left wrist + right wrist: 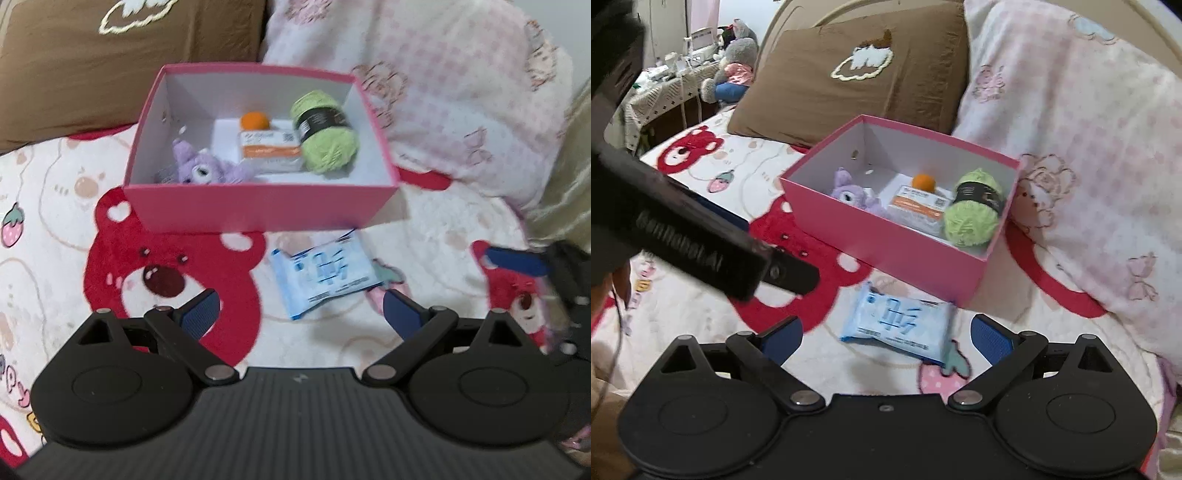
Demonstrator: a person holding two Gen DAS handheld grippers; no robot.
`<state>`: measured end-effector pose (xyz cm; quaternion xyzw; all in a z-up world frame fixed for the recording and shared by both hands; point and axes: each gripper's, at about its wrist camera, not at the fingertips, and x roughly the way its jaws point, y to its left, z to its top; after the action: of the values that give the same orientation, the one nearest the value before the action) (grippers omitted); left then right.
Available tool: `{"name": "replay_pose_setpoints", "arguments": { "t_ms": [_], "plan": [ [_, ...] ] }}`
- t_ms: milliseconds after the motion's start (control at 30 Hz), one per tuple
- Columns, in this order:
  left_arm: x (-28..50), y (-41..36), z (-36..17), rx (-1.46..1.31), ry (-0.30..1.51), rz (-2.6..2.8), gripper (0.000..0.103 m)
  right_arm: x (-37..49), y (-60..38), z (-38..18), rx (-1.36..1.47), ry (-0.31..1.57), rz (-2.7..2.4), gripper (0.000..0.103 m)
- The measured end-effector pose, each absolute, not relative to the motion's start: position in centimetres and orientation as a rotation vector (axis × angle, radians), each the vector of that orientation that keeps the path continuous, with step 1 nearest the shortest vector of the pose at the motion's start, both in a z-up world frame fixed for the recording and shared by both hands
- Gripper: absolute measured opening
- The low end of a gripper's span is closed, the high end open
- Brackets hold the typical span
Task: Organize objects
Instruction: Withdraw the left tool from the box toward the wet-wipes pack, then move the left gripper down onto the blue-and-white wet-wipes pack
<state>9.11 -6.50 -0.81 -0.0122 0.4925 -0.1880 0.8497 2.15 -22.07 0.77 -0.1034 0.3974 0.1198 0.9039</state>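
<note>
A pink box [258, 210] [897, 251] sits on the bed and holds a purple plush toy [207, 168] [849, 194], a white and orange pack [269, 147] [919, 206], an orange ball [255, 120] [923, 181] and a green yarn skein [325, 133] [975, 214]. A blue tissue pack [325, 275] [897, 325] lies on the blanket in front of the box. My left gripper [301, 312] is open and empty, just short of the pack. My right gripper [886, 334] is open and empty, with the pack between its fingers' line.
A brown pillow [110, 66] [857, 74] lies behind the box and a pink checked pillow [461, 92] [1071, 147] to its right. The left gripper's body [701, 240] crosses the right wrist view's left side. A cluttered side table [665, 85] stands beyond the bed.
</note>
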Motion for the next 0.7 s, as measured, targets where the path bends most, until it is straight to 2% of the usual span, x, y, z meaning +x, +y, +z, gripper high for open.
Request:
{"name": "replay_pose_setpoints", "arguments": {
  "t_ms": [267, 700],
  "plan": [
    [10.0, -6.5, -4.8, -0.037, 1.087, -0.417, 0.093, 1.6, -22.6, -1.0, -0.220, 0.723, 0.254, 0.099],
    [11.7, -5.9, -9.0, -0.089, 1.025, -0.430, 0.092, 3.8, -23.2, -5.6, -0.139, 0.752, 0.254, 0.098]
  ]
}}
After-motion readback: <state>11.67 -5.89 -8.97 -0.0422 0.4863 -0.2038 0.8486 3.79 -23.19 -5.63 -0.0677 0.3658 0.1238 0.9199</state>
